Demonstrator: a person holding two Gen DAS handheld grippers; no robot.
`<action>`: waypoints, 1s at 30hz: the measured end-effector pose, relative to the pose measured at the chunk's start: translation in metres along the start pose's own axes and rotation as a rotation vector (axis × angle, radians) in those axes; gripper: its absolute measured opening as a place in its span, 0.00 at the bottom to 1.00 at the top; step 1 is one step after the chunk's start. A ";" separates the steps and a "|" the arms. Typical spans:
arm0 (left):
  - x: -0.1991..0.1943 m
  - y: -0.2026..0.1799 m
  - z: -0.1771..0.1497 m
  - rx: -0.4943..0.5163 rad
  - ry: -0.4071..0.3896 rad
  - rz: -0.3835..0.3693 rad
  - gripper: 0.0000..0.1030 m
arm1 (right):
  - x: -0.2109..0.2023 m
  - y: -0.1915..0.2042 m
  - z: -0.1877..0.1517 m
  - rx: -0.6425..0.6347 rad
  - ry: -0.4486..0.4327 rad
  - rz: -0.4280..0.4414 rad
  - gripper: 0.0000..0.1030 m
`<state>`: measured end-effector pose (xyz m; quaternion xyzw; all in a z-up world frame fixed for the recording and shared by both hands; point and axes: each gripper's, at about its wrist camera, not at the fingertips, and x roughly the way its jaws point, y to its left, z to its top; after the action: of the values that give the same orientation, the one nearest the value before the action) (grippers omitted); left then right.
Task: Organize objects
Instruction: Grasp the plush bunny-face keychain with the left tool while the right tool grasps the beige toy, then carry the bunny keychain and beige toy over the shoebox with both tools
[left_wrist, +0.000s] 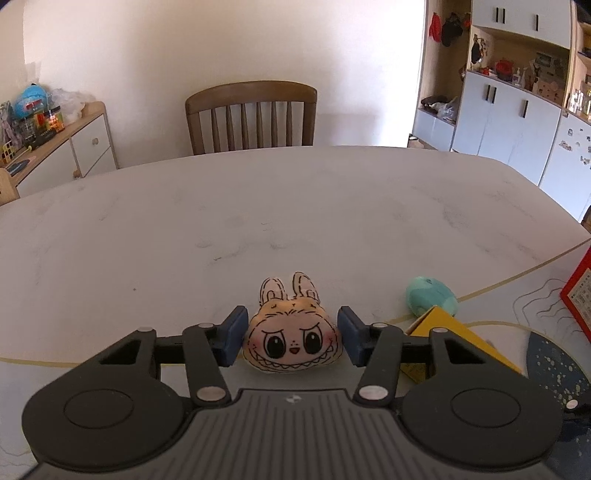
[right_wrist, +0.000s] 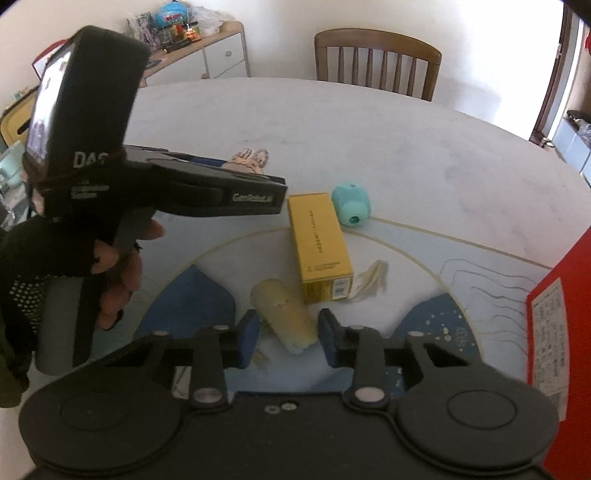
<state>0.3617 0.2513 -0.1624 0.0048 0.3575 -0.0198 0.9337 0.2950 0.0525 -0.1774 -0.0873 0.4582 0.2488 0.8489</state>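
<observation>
Beige bunny plush (left_wrist: 293, 341) clamped in L hand-held gripper (left_wrist: 291, 332); R hand-held gripper (right_wrist: 288, 334) apart round yellow plush roll (right_wrist: 283, 314); yellow box (right_wrist: 319, 243) near.

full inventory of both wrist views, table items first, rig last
plush bunny head: 1, cream, between left gripper's pads
corn-shaped toy: 1, pale yellow, between right gripper's pads
box: 1, yellow, lying mid-table
teal toy: 1, teal, beside box's far end
red box: 1, red, right edge
table: 1, white marble-look
chair: 1, brown wood, far side
left gripper: 1, black with blue pads, around bunny
right gripper: 1, same, around corn toy
hand: 1, black-gloved, holding left gripper
</observation>
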 end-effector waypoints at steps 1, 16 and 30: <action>-0.001 0.000 -0.001 0.002 0.001 0.000 0.51 | 0.000 0.000 0.000 0.002 0.001 0.000 0.28; -0.040 -0.012 0.005 0.023 0.061 0.040 0.49 | -0.039 -0.010 -0.006 0.091 -0.017 0.024 0.21; -0.115 -0.054 0.024 0.031 0.079 0.017 0.49 | -0.125 -0.028 -0.017 0.107 -0.134 0.039 0.19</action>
<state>0.2899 0.2006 -0.0673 0.0232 0.3935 -0.0174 0.9189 0.2398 -0.0204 -0.0868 -0.0161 0.4148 0.2456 0.8760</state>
